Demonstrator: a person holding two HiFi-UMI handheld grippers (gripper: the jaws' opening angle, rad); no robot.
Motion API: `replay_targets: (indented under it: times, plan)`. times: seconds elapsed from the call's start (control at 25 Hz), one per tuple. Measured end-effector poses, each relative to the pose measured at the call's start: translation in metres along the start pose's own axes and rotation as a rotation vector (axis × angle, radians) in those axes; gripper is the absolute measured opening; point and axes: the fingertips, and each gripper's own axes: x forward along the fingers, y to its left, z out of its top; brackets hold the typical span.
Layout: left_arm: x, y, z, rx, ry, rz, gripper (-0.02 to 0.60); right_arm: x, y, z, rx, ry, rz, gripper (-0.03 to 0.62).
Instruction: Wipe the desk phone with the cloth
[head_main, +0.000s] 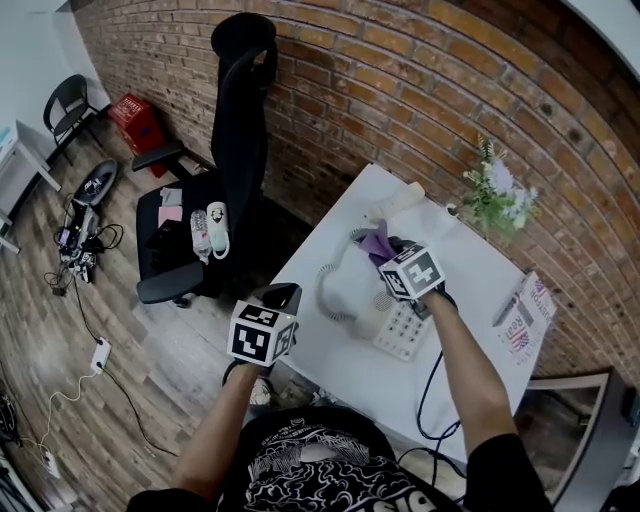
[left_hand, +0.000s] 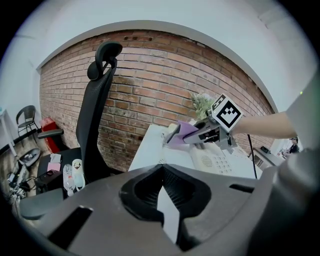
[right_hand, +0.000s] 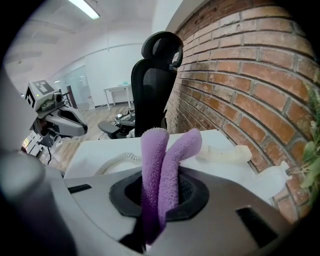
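Note:
A white desk phone (head_main: 404, 328) stands on the white desk (head_main: 482, 268), its keypad toward me. Its cream handset (head_main: 395, 203) lies off the cradle near the brick wall, joined by a coiled cord (head_main: 331, 296). My right gripper (head_main: 388, 253) hovers over the phone's top end, shut on a folded purple cloth (head_main: 376, 242). In the right gripper view the cloth (right_hand: 162, 165) sticks up out of the jaws, with the handset (right_hand: 225, 155) beyond it. My left gripper (head_main: 282, 297) hangs just off the desk's near-left edge, shut and holding nothing. The left gripper view shows the phone (left_hand: 215, 161) and cloth (left_hand: 186, 131) ahead.
A black office chair (head_main: 235, 150) with small items on its seat stands left of the desk. A potted plant (head_main: 495, 195) sits at the desk's far corner, a booklet (head_main: 525, 320) at its right edge. Cables and a power strip (head_main: 98, 355) lie on the wooden floor.

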Motion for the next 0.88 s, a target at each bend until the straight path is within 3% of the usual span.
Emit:
replay_targets:
  times: [0.88]
  plan:
    - [-0.025, -0.004, -0.023, 0.06, 0.034, -0.126, 0.006, -0.006, 0.067, -0.023, 0.167, -0.012, -0.022, 0.048]
